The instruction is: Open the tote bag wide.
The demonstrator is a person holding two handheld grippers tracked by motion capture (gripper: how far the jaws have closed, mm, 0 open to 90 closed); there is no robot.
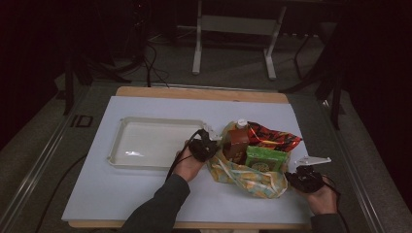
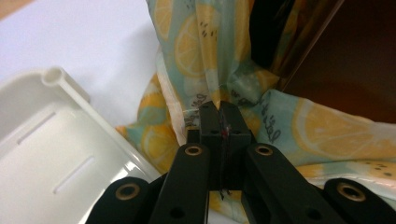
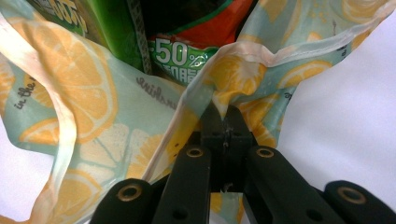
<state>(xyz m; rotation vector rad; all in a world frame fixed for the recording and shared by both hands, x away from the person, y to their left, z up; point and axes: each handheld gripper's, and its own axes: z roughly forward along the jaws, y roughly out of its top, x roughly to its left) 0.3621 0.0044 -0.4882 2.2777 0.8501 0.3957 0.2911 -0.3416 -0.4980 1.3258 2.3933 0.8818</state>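
Observation:
A lemon-print cloth bag (image 1: pixel 248 177) lies on the white table cover, holding a brown bottle (image 1: pixel 236 141) with a white cap, a green box (image 1: pixel 265 158) and a red snack packet (image 1: pixel 272 137). My left gripper (image 1: pixel 210 143) is shut on the bag's left edge; in the left gripper view the lemon-print cloth (image 2: pixel 205 70) is pinched between the jaws of the left gripper (image 2: pixel 219 109). My right gripper (image 1: pixel 294 177) is shut on the bag's right edge, and the right gripper view has the cloth (image 3: pixel 233 79) bunched at the tip of the right gripper (image 3: pixel 223 112), with the green box (image 3: pixel 112 32) and red packet (image 3: pixel 196 32) behind.
A white plastic tray (image 1: pixel 155 143) sits just left of the bag, its corner (image 2: pixel 60 77) close to my left gripper. The wooden table edge (image 1: pixel 194 92) runs along the back, with a metal stand on the floor beyond.

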